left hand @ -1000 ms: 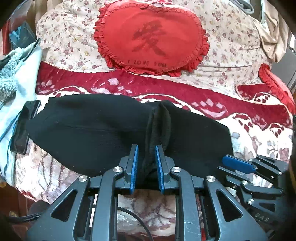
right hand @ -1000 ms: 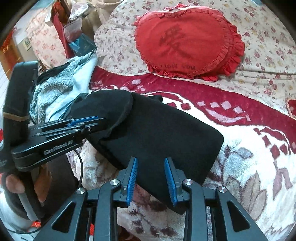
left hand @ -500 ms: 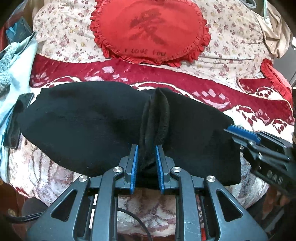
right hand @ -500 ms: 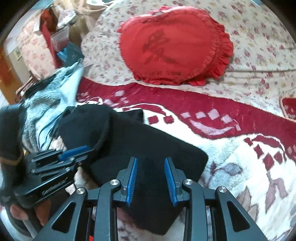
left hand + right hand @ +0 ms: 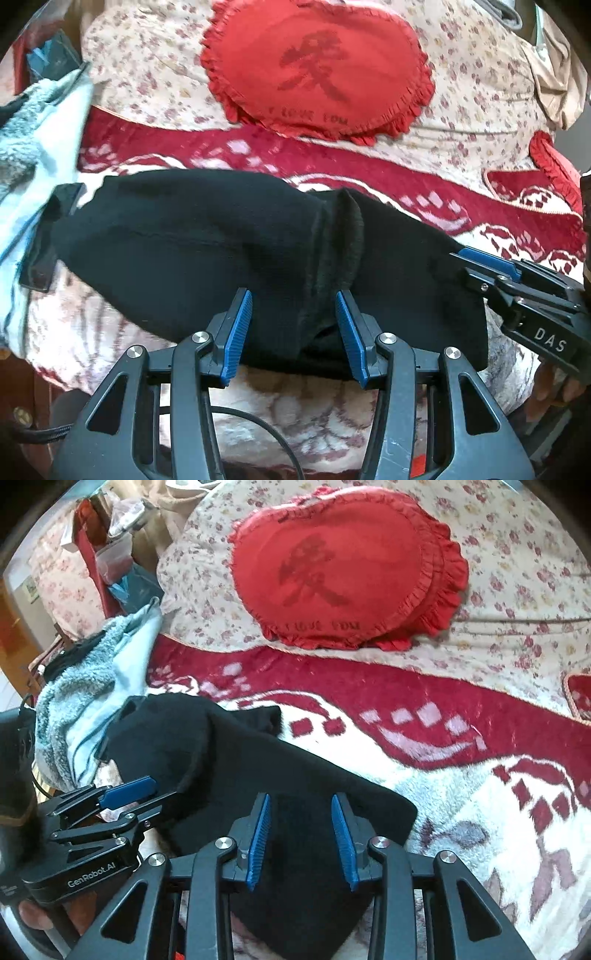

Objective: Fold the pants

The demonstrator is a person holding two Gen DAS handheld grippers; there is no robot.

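The black pants [image 5: 192,258] lie folded across the red-and-cream blanket [image 5: 480,206], with a raised fold ridge [image 5: 340,243] in the middle. My left gripper [image 5: 293,328] is open, its blue pads either side of the ridge's near end, over the pants' front edge. My right gripper [image 5: 301,836] is open over the right end of the pants [image 5: 295,782], with cloth between the pads but not pinched. Each gripper shows in the other's view: the right gripper [image 5: 517,280] at the pants' right end, the left gripper [image 5: 110,805] at the left.
A red heart cushion [image 5: 321,66] lies on the floral quilt [image 5: 147,74] behind the pants. A light blue fleece garment [image 5: 85,701] is heaped at the left. A dark flat object [image 5: 48,240] lies at the pants' left end. Clutter [image 5: 107,546] stands beyond the bed's left side.
My left gripper has opened and let go of the fold ridge. The right gripper stays open and has moved further onto the right end of the pants.
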